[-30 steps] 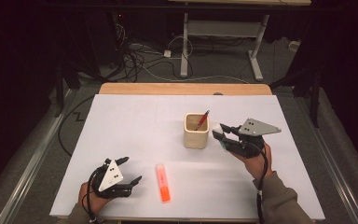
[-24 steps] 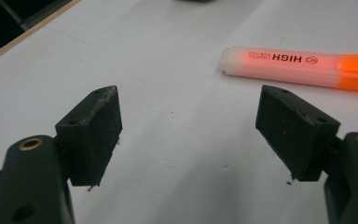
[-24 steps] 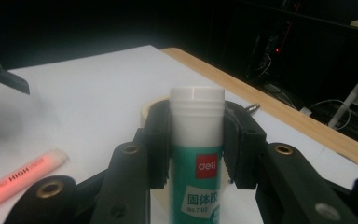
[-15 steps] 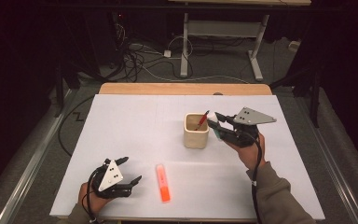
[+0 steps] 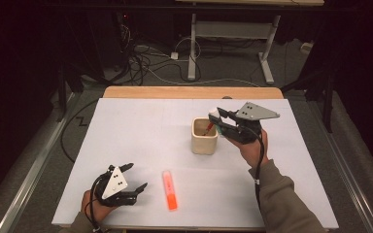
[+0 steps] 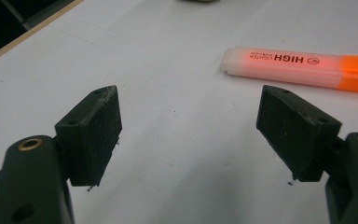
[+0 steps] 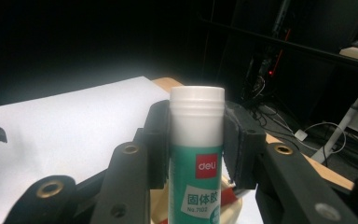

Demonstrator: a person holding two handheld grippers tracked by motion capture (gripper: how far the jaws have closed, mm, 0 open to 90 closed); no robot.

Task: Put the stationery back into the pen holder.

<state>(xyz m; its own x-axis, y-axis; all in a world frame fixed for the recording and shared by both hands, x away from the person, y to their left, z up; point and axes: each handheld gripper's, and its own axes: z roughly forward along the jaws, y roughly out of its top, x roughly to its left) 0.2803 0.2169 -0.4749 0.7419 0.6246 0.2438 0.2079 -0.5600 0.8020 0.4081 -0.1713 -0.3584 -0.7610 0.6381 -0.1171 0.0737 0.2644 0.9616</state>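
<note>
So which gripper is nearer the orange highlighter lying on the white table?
Left. The left gripper rests just beside the orange highlighter; the right gripper is up by the cup.

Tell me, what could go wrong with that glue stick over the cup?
The right gripper pinches the glue stick only near its white cap, so it could slip or tilt as it goes down. The cup already has a red pen leaning inside, and the stick might bump it or catch the rim and tip the cup. The orange highlighter lies close to the open left gripper and could get nudged away.
</note>
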